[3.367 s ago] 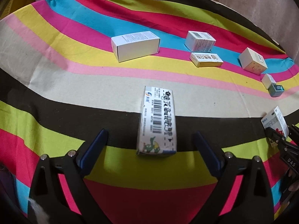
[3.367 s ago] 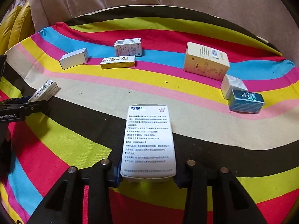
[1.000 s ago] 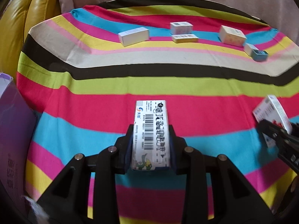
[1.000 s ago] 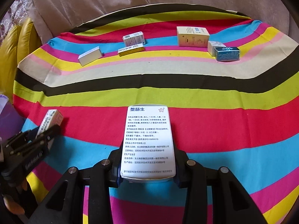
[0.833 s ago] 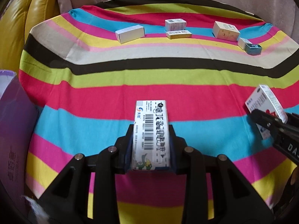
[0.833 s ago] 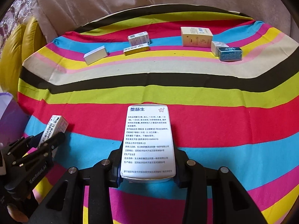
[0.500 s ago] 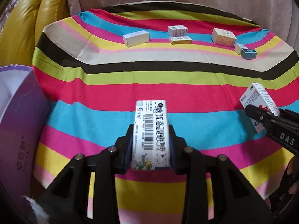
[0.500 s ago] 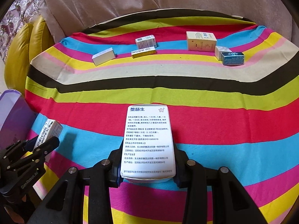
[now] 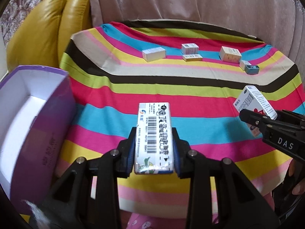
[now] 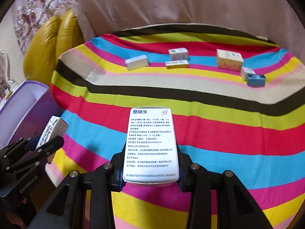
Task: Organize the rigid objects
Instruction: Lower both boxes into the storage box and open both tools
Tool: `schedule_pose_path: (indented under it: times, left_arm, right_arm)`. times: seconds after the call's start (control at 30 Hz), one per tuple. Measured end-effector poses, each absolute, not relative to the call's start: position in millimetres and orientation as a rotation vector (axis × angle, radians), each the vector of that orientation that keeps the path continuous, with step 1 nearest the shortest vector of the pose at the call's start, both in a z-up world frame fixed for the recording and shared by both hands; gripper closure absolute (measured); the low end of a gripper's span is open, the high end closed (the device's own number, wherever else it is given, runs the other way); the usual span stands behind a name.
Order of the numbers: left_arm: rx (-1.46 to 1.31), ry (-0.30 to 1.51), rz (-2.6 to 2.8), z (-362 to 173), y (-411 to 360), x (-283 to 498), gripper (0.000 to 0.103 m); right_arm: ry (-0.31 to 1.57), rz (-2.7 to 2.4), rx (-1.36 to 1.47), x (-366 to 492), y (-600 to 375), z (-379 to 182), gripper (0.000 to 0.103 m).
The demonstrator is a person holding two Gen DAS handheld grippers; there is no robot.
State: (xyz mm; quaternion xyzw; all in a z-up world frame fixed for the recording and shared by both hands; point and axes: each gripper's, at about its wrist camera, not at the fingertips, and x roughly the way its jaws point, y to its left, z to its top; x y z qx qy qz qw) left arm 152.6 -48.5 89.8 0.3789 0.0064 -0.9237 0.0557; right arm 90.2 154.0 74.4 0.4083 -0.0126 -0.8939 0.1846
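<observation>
My left gripper (image 9: 154,152) is shut on a narrow barcode medicine box (image 9: 153,135), held above the front of the striped table, right of an open purple box (image 9: 28,126). My right gripper (image 10: 150,169) is shut on a white medicine box with printed text (image 10: 151,143), also held above the table's front. Each gripper shows in the other's view: the right one (image 9: 253,114) with its box (image 9: 254,103), the left one (image 10: 47,141) with its box (image 10: 52,131). Several small boxes lie along the far side, among them a white one (image 9: 154,53) and a blue one (image 9: 252,69).
The striped cloth (image 9: 190,87) covers the table and hangs over its front edge. A yellow leather seat (image 9: 43,28) stands at the back left and a pink curtain (image 9: 190,3) behind. The purple box (image 10: 22,105) is white inside and stands beside the table's left edge.
Both grippers have pulled back from the table and risen with their boxes still held. The purple box has come further into view on the left.
</observation>
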Motion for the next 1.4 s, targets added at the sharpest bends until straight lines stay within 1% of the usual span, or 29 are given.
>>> schedule_pose_path:
  times: [0.3,0.7,1.0,1.2,1.3,1.4]
  left_arm:
    - [0.996,0.065,-2.796,130.7,-81.5,184.9,0.066]
    - [0.757,0.137,-2.67,183.8,-163.8,244.2,0.066]
    - [0.713,0.284,-2.496,189.9,-251.5,278.5,0.066]
    - [0.72,0.299,-2.421,181.4,-283.6,282.3,0.066]
    - [0.742,0.353,-2.395,178.5,-303.6,282.7,0.066]
    - [0.748,0.338,-2.366,179.1,-314.7,280.4,0.066]
  right_arm:
    - [0.056,-2.452,1.014,111.7,108.2,111.8,0.062]
    - [0.239,-2.244,0.816,136.1,-8.6,156.9,0.062]
    - [0.388,-2.027,0.703,163.3,-119.0,172.9,0.062]
    - [0.455,-1.954,0.658,182.2,-166.4,175.7,0.063]
    - [0.467,-1.915,0.667,180.9,-185.7,173.2,0.063]
    - [0.504,-1.914,0.647,181.3,-203.2,172.6,0.063]
